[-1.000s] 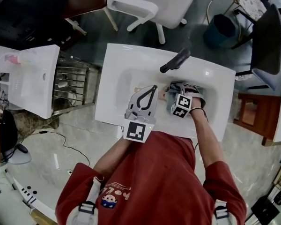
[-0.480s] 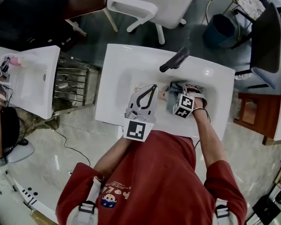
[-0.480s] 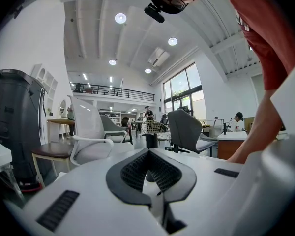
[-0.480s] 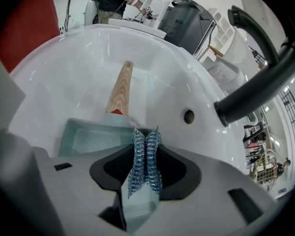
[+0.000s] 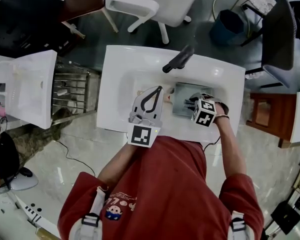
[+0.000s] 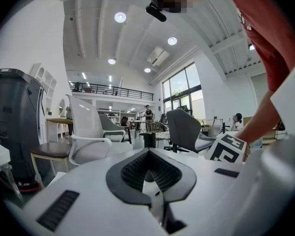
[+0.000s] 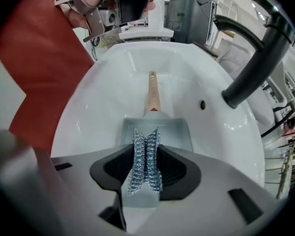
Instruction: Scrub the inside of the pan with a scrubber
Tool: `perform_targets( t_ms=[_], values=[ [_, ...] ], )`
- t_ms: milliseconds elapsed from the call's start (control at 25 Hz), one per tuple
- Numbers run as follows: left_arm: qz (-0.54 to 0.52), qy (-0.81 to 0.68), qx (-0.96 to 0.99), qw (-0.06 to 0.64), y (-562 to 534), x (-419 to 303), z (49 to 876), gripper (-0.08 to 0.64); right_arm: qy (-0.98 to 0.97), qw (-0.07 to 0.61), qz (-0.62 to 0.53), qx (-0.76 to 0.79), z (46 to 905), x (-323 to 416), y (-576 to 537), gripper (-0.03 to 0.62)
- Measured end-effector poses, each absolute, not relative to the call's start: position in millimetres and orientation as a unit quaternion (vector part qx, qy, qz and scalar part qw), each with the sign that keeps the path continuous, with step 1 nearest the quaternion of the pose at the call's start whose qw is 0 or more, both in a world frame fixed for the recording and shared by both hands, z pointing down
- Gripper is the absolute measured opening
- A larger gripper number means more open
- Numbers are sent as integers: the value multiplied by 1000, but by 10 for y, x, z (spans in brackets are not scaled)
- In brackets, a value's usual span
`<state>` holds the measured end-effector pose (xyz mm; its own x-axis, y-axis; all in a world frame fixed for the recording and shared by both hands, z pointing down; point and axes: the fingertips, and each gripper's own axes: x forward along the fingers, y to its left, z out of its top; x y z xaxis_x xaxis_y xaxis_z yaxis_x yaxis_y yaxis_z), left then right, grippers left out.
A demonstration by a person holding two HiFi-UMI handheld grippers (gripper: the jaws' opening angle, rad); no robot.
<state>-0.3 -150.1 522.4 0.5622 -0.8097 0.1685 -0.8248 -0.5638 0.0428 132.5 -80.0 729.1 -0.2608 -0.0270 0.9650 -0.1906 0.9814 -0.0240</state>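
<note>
A grey square pan (image 5: 181, 98) with a wooden handle (image 7: 152, 90) lies in the white sink (image 5: 121, 70). My right gripper (image 5: 192, 103) hangs over the pan's right side, shut on a silvery steel-wool scrubber (image 7: 145, 161). In the right gripper view the scrubber stands between the jaws just above the pan (image 7: 172, 132); whether it touches the pan floor I cannot tell. My left gripper (image 5: 161, 88) is held above the sink's left half, shut, with nothing in it. Its own view shows only the room beyond the left gripper (image 6: 147, 154).
A black faucet (image 5: 177, 60) reaches over the sink from the far rim and looms at the right in the right gripper view (image 7: 255, 58). A white chair (image 5: 155, 4) stands behind the sink. To the left are a metal rack (image 5: 70, 91) and a second sink (image 5: 25, 84).
My right gripper has slid with the scrubber toward the pan's right side, baring more of the pan's floor. The left gripper has stayed where it was. The head camera shifted slightly.
</note>
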Motion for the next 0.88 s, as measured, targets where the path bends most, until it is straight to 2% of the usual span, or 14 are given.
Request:
perform_targets(
  t_ms=[320, 880],
  values=[
    [67, -467, 880, 55, -1496, 14, 5227, 8, -783, 605, 142, 9, 7539, 1373, -439, 160],
    [70, -469, 879, 49, -1502, 26, 5228, 8, -780, 609, 145, -3, 7733, 1410, -408, 156]
  ],
)
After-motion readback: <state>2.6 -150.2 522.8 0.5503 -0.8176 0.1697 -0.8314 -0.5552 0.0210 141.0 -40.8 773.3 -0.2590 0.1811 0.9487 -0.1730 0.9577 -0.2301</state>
